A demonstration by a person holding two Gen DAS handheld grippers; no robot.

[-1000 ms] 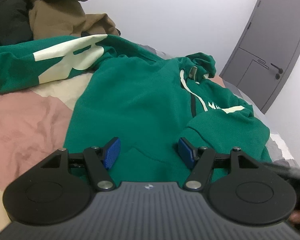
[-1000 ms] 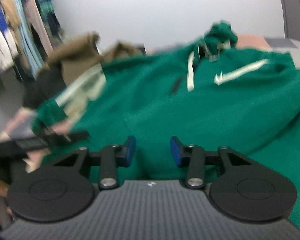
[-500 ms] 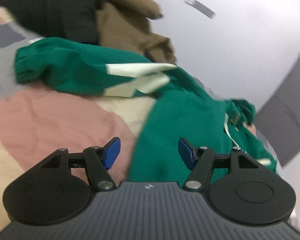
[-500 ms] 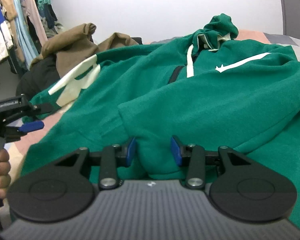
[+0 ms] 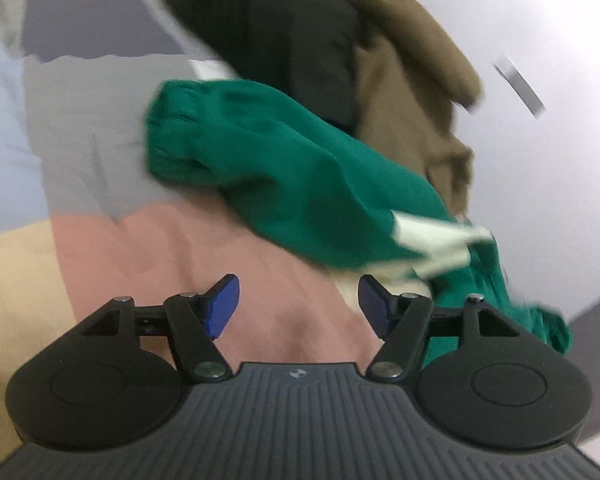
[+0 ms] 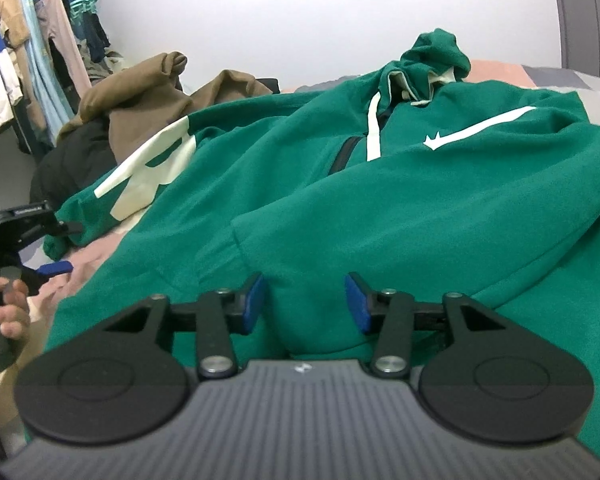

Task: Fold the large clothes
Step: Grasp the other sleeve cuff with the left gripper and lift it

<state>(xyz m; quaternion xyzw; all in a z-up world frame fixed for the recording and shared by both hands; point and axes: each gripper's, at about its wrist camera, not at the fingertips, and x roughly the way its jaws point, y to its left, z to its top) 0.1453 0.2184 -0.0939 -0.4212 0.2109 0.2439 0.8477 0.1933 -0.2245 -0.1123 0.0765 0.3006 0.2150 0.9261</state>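
A green hoodie (image 6: 380,208) with white drawstrings and a white logo lies spread on the bed, hood at the far end. Its left sleeve (image 5: 276,184), with a cream patch, stretches out to the side, cuff at the far end. My left gripper (image 5: 299,304) is open and empty above the pink bedcover, short of the sleeve; it also shows in the right wrist view (image 6: 40,248). My right gripper (image 6: 304,300) is open, with a fold of the hoodie's lower front between its fingers, not clamped.
A brown garment (image 6: 140,100) and a black garment (image 5: 268,28) are piled at the bed's far left. A patchwork bedcover (image 5: 112,248) lies under everything. Clothes hang on a rack (image 6: 28,60) at the left. A grey door (image 6: 588,12) is at the right.
My left gripper has swung left, away from the hoodie's body, and now faces the outstretched sleeve and cuff. My right gripper has stayed over the hoodie's lower front, still open.
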